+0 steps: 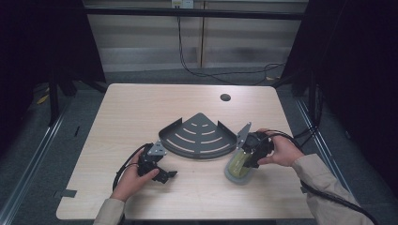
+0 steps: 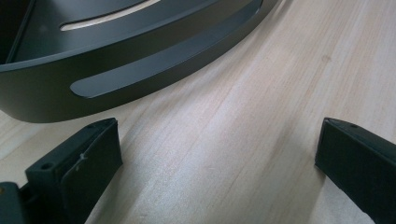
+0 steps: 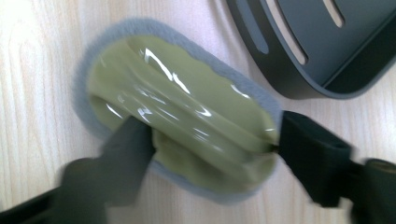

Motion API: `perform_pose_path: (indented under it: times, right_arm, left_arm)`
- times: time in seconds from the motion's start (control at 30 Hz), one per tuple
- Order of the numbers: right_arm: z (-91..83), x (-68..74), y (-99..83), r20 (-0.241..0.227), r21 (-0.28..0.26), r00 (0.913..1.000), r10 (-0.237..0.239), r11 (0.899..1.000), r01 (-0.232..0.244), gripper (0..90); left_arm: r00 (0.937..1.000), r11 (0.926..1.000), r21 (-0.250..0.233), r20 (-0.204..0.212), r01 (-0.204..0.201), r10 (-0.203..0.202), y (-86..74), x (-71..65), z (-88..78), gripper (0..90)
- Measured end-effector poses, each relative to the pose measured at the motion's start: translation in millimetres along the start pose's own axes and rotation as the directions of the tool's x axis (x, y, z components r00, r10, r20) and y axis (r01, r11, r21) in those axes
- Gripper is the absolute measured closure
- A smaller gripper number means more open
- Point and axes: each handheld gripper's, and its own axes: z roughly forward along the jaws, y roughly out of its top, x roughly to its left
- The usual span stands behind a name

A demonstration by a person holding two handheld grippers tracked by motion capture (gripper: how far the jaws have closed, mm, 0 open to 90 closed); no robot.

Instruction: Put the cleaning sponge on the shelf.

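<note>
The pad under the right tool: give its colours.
Glossy olive-green top with a grey fuzzy rim, on the pad; clearest in the right gripper view.

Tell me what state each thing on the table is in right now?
Green brush with grey pad: lying flat on the table, between the right tool's jaws.
Dark corner shelf: upright on the table, nothing in it.
Left tool: open over bare wood, holding nothing.
Right tool: jaws against both sides of the brush's green handle.

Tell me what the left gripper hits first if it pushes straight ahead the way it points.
Likely the curved outer wall of the dark corner shelf: the left gripper, jaws open over bare table, points roughly at it, though depth is unclear.
</note>
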Motion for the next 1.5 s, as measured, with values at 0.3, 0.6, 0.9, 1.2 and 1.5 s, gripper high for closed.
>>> perform_pose_path:
  times: [0.3,0.6,0.9,1.2,1.5]
  right_arm:
    - [4.1,6.2,15.7,-0.035,0.019,0.9973,-0.064,0.998,0.064,48.8]
    - [-7.1,10.1,20.1,-0.09,0.087,0.9959,0.005,0.996,0.003,71.0]
    - [-32.2,0.8,19.7,-0.088,0.068,0.991,0.101,0.993,-0.096,71.0]
    - [-46.3,-7.6,25.4,-0.082,0.059,0.9851,0.151,0.988,-0.146,71.0]
    - [-59.1,-17.3,34.0,-0.063,0.04,0.9796,0.19,0.981,-0.188,71.0]
  left_arm:
    - [1.0,1.0,-0.005,0.0,0.003,-0.003,0.0,-0.2,0.3,0.0]
    - [1.0,1.0,-0.004,-0.001,0.001,-0.001,0.0,-0.1,0.2,0.0]
    - [1.0,1.0,-0.004,-0.002,0.0,0.0,0.0,-0.1,0.2,0.0]
    - [1.0,1.0,-0.004,-0.001,0.001,-0.001,0.0,-0.1,0.2,0.0]
    - [1.0,1.0,0.0,0.0,0.001,-0.001,0.2,0.0,-0.1,0.0]
